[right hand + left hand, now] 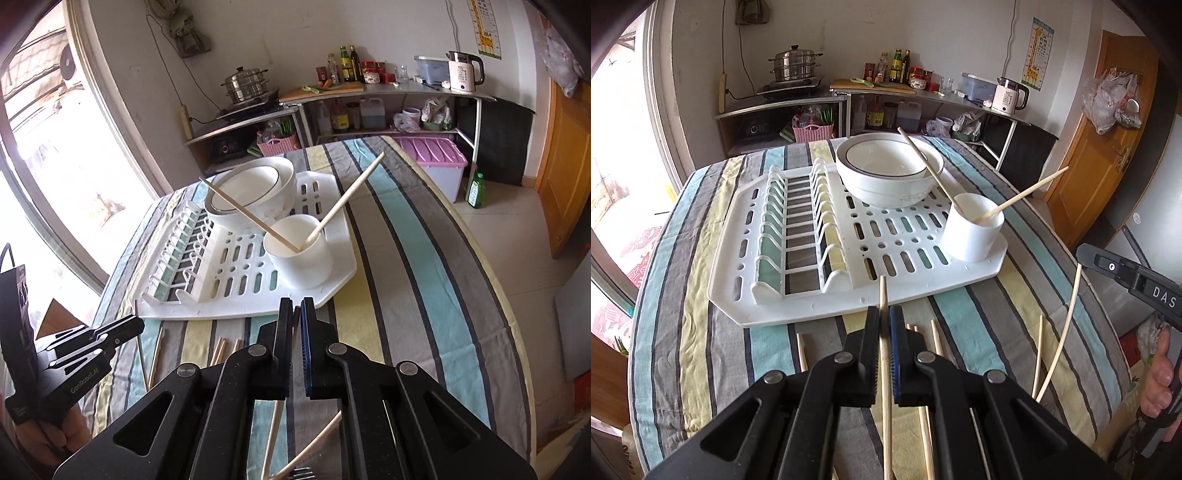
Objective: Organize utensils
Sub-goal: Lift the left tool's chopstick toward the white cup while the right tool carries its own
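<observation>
A white drying rack (798, 310) (332, 291) lies on the striped tablecloth. On it stand stacked white bowls (886, 173) (255, 192) and a white utensil cup (971, 229) (299, 254) with two chopsticks (1027, 194) (351, 195) leaning in it. My left gripper (884, 314) is shut on a chopstick (885, 369), held just in front of the rack's near edge. My right gripper (296, 314) is shut on a thin chopstick (273, 435), also before the rack. Several loose chopsticks (1039, 354) (155, 354) lie on the cloth beneath both grippers.
The right gripper (1137, 288) shows at the right edge of the left wrist view, the left gripper (85, 343) at the left of the right wrist view. A fork tip (295, 472) lies under the right gripper. A window is left; kitchen shelves stand behind the table.
</observation>
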